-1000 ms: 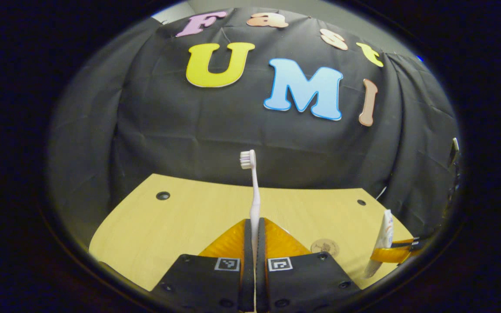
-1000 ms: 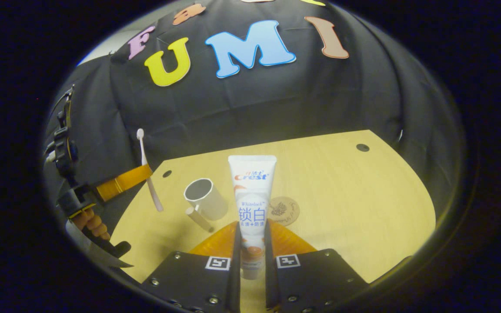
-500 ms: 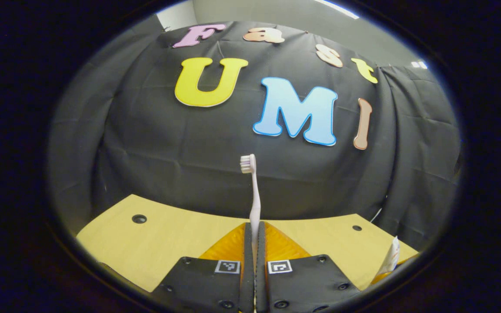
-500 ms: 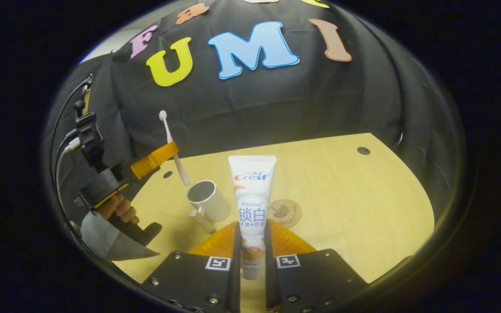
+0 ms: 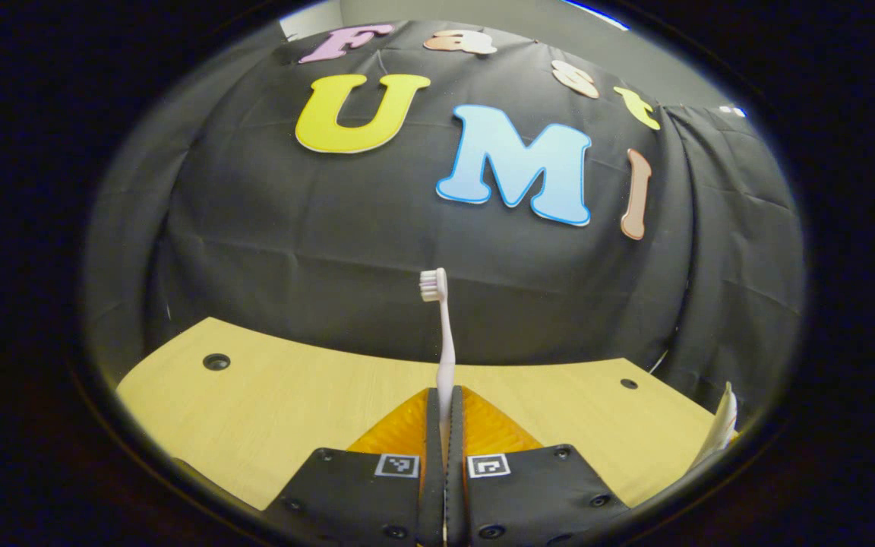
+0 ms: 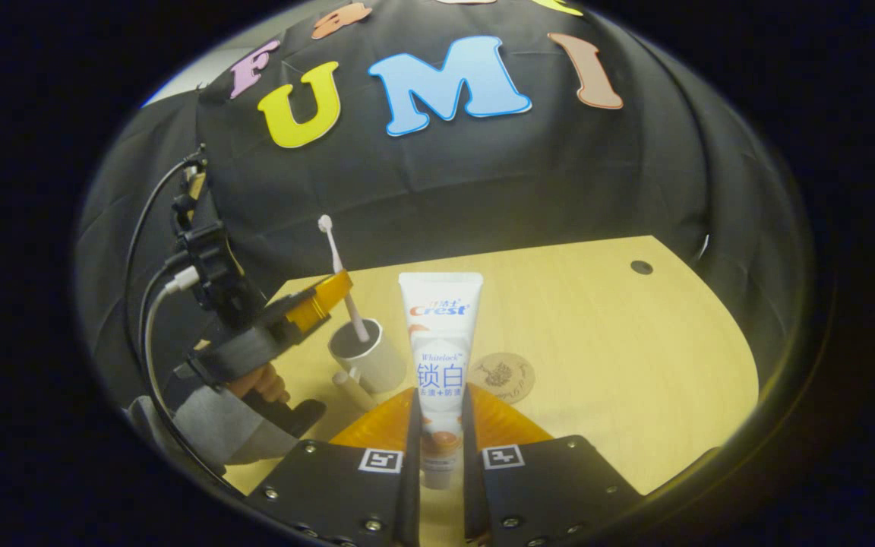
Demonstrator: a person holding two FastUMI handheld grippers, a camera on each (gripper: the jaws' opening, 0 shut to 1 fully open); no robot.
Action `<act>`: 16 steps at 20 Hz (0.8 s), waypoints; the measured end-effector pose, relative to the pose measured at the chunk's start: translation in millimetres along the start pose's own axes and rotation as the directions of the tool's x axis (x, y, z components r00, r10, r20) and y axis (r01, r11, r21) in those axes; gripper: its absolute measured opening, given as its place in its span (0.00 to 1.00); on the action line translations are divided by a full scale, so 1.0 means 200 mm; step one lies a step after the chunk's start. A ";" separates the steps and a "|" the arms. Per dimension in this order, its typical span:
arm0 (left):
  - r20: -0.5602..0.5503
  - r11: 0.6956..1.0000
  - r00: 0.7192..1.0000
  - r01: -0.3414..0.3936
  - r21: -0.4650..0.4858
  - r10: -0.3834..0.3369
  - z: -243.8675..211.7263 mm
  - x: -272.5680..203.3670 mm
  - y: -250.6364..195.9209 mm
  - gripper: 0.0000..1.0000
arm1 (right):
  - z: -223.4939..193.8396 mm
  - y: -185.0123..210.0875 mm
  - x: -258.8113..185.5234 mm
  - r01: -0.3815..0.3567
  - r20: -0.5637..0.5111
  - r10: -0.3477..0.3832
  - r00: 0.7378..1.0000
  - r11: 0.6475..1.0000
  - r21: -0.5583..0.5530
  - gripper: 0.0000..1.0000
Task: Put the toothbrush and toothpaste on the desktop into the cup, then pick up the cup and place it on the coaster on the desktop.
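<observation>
Wooden desk (image 6: pixel 597 342). Right gripper view: toothbrush (image 6: pixel 346 292) tip inside cup (image 6: pixel 369 361), coaster (image 6: pixel 503 376) beside. Left gripper (image 5: pixel 443 425) jaws clamped on toothbrush; right gripper (image 6: pixel 441 448) jaws clamped on toothpaste (image 6: pixel 440 357).

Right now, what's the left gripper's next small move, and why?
Probably lower a little further, then open. The left gripper is shut on the toothbrush, whose lower end already sits inside the cup mouth, bristles up. The coaster step comes later.

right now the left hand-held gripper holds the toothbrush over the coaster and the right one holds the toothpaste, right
Not the coaster. The right gripper view shows the left hand-held gripper holding the toothbrush at the cup, its lower end inside. The right hand-held gripper does hold the toothpaste.
</observation>
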State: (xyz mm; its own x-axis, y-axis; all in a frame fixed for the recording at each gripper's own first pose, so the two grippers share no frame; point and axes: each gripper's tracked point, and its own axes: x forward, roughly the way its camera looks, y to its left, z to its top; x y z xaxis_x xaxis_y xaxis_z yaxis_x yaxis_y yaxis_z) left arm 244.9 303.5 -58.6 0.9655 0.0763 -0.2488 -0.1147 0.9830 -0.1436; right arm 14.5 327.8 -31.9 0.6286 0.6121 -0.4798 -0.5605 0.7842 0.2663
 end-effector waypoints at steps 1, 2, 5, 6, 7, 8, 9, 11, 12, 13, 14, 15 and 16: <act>-0.007 1.000 1.000 0.002 0.009 -0.002 -0.04 0.01 0.00 0.09 | 0.02 0.01 0.02 -0.005 0.004 0.005 1.000 1.000 -0.004 0.19; -0.009 1.000 1.000 -0.007 0.023 0.007 -0.07 0.02 0.00 0.09 | 0.04 0.02 0.03 -0.013 0.009 0.013 1.000 1.000 -0.010 0.19; -0.024 0.999 1.000 -0.014 0.050 0.015 -0.14 0.02 0.01 0.06 | 0.09 0.06 0.07 -0.036 0.021 0.037 0.999 0.999 -0.022 0.23; -0.028 0.999 0.999 -0.015 0.051 0.017 -0.15 0.02 0.02 0.12 | 0.12 0.07 0.08 -0.045 0.023 0.046 0.999 0.999 -0.025 0.23; -0.032 0.999 0.999 -0.016 0.047 0.017 -0.16 0.03 0.03 0.13 | 0.13 0.08 0.09 -0.050 0.025 0.051 0.998 0.998 -0.031 0.23; -0.036 0.999 0.999 -0.019 0.044 0.021 -0.17 0.02 0.04 0.13 | 0.15 0.08 0.10 -0.051 0.027 0.052 0.998 0.998 -0.039 0.23; -0.039 0.999 0.999 -0.018 0.041 0.020 -0.16 0.02 0.04 0.13 | 0.16 0.08 0.12 -0.052 0.028 0.054 0.998 0.997 -0.048 0.23; -0.036 0.999 0.999 -0.021 0.035 0.023 -0.15 -0.01 0.06 0.23 | 0.19 0.11 0.14 -0.064 0.030 0.066 0.997 0.996 -0.061 0.23; -0.040 0.999 0.999 -0.016 0.028 0.018 -0.16 -0.03 0.07 0.23 | 0.20 0.12 0.15 -0.072 0.033 0.075 0.997 0.995 -0.065 0.23; -0.046 1.000 0.999 -0.019 0.020 0.020 -0.17 -0.04 0.08 0.36 | 0.21 0.14 0.16 -0.080 0.032 0.083 0.996 0.995 -0.066 0.23; -0.052 1.000 0.999 -0.014 0.005 0.014 -0.17 -0.05 0.09 0.45 | 0.20 0.16 0.17 -0.090 0.028 0.092 0.995 0.994 -0.068 0.23; -0.053 1.000 0.999 -0.014 -0.013 0.013 -0.17 -0.07 0.10 0.53 | 0.20 0.18 0.17 -0.098 0.024 0.100 0.995 0.992 -0.073 0.23; -0.050 0.999 0.999 -0.007 -0.032 0.005 -0.16 -0.11 0.10 0.68 | 0.20 0.19 0.18 -0.105 0.023 0.107 0.994 0.991 -0.080 0.23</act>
State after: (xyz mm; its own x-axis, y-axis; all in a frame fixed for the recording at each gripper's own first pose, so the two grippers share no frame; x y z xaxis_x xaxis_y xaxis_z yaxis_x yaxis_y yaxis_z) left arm 214.7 315.9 -86.6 0.9522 0.0729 -0.2967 -0.1286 0.9766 -0.1727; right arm 36.8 383.3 -5.3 0.5770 0.6950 -0.4289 -0.6648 0.7048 0.2477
